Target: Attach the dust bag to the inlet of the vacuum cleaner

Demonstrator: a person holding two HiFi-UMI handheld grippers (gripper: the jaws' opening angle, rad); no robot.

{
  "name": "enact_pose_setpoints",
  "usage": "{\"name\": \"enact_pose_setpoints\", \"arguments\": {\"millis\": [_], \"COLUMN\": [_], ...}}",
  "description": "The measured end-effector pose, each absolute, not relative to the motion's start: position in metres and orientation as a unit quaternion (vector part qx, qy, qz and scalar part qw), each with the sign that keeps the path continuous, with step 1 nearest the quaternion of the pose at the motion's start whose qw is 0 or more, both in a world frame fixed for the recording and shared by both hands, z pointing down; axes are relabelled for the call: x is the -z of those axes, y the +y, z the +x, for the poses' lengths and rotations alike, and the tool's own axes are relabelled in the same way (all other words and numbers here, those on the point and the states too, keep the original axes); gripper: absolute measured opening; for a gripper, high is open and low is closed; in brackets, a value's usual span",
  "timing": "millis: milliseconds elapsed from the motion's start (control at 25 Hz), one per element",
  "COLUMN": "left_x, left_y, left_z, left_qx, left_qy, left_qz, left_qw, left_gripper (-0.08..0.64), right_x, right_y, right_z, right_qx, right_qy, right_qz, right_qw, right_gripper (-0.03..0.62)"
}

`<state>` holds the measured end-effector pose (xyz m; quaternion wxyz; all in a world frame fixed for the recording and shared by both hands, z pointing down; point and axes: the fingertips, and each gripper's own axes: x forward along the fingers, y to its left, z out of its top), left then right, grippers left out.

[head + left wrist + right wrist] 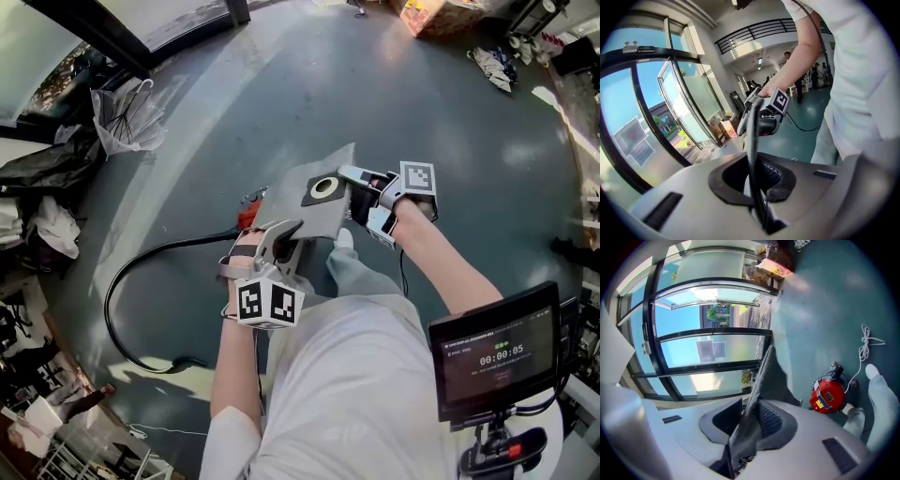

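head view, looking steeply down past your white shirt: you stand on a dark teal floor (281, 84) and hold a flat grey dust bag (298, 214) in the air between both tools, in front of your legs. its black collar (325, 187), with a round pale-rimmed hole, faces up near the bag's right side. your left tongs (291, 230) are clenched on the bag's near left edge, with the marker cube toward you. your right tongs (347, 174) grasp the bag's right edge, just beside the collar, with their cube turned upward.

left gripper view: the jaws are pressed together on the bag. the bag shows edge-on as a thin dark strip rising between them. beyond it you can see your other hand and its tool at the bag's far edge.

right gripper view: the jaws stand slightly apart with a fold of grey fabric pinched between the pads. the bag rises from them as a narrow dark sheet.

the red vacuum cleaner (248, 217) sits on the floor below the bag. in the head view the bag's left edge partly hides it. it is apart from the bag, and neither tool touches it. a black hose (111, 298) runs from it in a wide loop to your left. the bag is not on the vacuum cleaner, and i cannot make out the inlet.
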<state>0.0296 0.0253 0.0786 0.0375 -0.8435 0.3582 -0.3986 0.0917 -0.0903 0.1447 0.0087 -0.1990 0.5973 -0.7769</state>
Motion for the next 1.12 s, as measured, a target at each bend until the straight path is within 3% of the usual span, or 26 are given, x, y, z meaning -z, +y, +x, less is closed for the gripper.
{"name": "enact_pose_setpoints", "arguments": {"millis": [40,80,240,360,600,840,1120], "left_x": [-0.082,-0.086,-0.1,-0.117,-0.222,-0.355,-0.478], "left_y": [0.027,0.027,0.032,0.042,0.041,0.039,0.06], "left_z": [0.029,0.029,0.032,0.04,0.073,0.125,0.225], "left_qx": [0.392,0.383,0.306,0.253,0.244,0.139,0.096], "left_qy": [0.359,0.361,0.371,0.371,0.38,0.402,0.331], "left_qz": [-0.847,-0.85,-0.868,-0.87,-0.861,-0.856,-0.879], "left_qw": [0.022,0.002,-0.123,-0.204,-0.233,-0.294,-0.328], "left_gripper": [0.017,0.017,0.02,0.065,0.101,0.1,0.04], "right_x": [-0.146,-0.146,-0.139,-0.14,-0.22,-0.344,-0.422], "right_y": [-0.087,-0.084,-0.088,-0.088,-0.09,-0.085,-0.073], "right_z": [0.091,0.09,0.1,0.117,0.158,0.221,0.285], "right_qx": [0.773,0.77,0.759,0.745,0.731,0.712,0.629], "right_qy": [0.602,0.605,0.608,0.613,0.604,0.586,0.629], "right_qz": [-0.2,-0.201,-0.231,-0.259,-0.315,-0.386,-0.447], "right_qw": [0.006,0.004,0.035,0.05,0.036,-0.008,-0.094], "right_gripper": [0.077,0.049,0.037,0.037,0.037,0.036,0.035]}}
